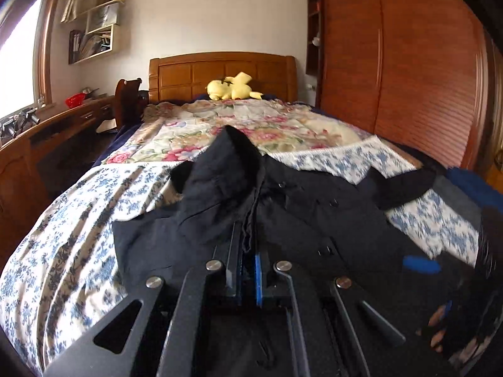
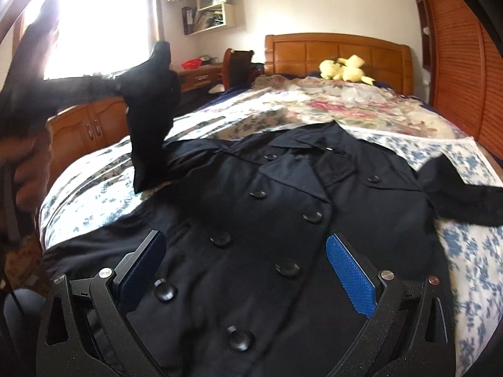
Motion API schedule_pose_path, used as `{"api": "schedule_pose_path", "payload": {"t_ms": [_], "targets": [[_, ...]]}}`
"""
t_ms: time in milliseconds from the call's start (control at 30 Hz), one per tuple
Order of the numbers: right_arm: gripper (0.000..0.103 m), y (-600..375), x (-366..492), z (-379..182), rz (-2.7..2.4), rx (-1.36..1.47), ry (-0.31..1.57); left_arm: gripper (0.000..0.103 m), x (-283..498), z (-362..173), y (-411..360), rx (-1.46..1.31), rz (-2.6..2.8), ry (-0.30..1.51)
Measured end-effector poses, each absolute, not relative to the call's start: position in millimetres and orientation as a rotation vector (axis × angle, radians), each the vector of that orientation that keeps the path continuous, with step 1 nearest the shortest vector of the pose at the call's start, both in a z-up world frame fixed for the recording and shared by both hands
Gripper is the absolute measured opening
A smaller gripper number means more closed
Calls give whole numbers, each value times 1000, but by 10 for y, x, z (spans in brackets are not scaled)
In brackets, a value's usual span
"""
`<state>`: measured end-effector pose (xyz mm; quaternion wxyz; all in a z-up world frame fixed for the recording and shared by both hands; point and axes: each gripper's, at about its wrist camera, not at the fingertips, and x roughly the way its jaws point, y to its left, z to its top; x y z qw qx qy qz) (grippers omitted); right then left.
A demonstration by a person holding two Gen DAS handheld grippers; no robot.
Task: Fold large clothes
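A large black double-breasted coat lies face up on the bed, its buttons showing. My left gripper is shut on the coat's left sleeve and holds it raised above the bed; in the right wrist view the lifted sleeve hangs at the left. My right gripper is open and empty, its blue pads spread just above the coat's lower front. The right sleeve lies out to the right on the sheet.
The bed has a blue-flowered sheet and a floral quilt further up. A yellow plush toy lies by the wooden headboard. A wooden desk stands left, a wardrobe right.
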<state>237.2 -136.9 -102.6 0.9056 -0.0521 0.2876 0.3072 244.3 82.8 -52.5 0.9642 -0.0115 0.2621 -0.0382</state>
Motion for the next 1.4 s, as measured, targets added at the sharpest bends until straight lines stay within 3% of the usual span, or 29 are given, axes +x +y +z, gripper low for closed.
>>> {"api": "schedule_pose_path", "payload": {"t_ms": [100,233,300,633,733,933,1033,1133,1267,1400], "targets": [[103,-1449,2348,-1008,612,-117,589,4,2321,-566,754,-31,-75,557],[103,-1462,2335,-983,590,-120,596,16,2149,-617,806,-56,-94,585],[103,-1442,2319,-968,582,-127,599,28,2040,-613,852,-57,-80,561],[103,-1078,2321,-905,581,-210,601,43,1714,-566,1220,-81,-83,539],[101,-906,2388,-942,600,-231,618,53,1614,-541,1330,-73,-67,521],[94,-649,2590,-1237,618,-263,708,54,1474,-544,1500,-59,-24,506],[87,-574,2686,-1431,631,-271,772,54,1426,-544,1561,-57,-6,502],[67,-545,2756,-1601,664,-247,846,54,1411,-531,1582,-59,-3,497],[12,-539,2700,-1610,720,-233,849,54,1404,-513,1551,-58,-7,495],[2,-605,2552,-1388,764,-233,770,54,1377,-487,1432,-31,-15,491]]}}
